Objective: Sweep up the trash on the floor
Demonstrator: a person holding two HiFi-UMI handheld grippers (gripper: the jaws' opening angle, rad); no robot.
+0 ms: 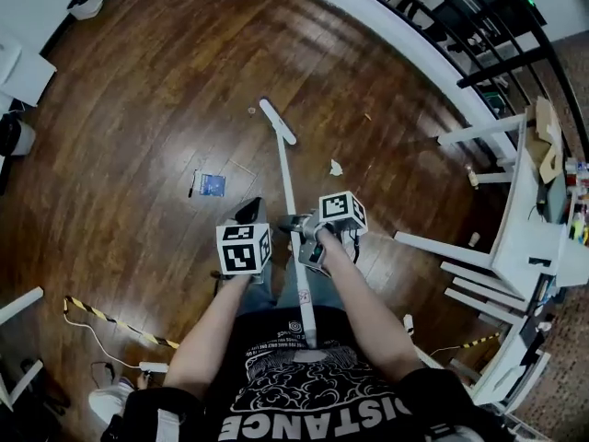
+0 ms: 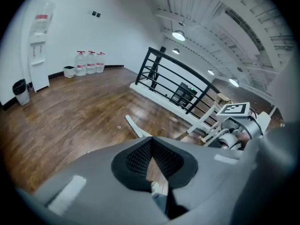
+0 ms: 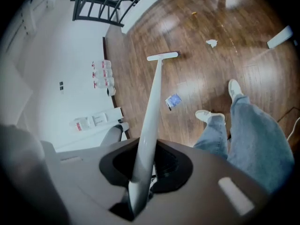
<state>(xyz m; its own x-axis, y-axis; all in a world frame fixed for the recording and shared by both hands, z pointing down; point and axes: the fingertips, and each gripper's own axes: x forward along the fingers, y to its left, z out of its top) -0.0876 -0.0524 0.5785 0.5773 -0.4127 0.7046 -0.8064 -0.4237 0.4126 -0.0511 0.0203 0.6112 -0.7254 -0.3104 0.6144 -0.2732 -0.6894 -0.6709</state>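
R gripper [image 3: 140, 172]: I've got it clamped on 1 white broom [image 1: 287, 178], head on the floor at my 12 | L gripper [image 2: 152, 142]: pinched closed, empty | trash round broom head: 1 blue wrapper [image 1: 213, 185] at 8, 1 paper scrap [image 1: 336, 168] at 4, 2 crumbs [image 1: 250, 111] [image 1: 367, 116] at 9 & 3

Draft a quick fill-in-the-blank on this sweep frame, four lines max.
1. The right gripper is shut on the broom's white ____.
2. The left gripper has its jaws together and holds ____.
3. The flat packet on the floor is ____ in colour.
4. In the head view, the crumpled paper lies to the ____ of the broom.
Missing words: handle; nothing; blue; right.
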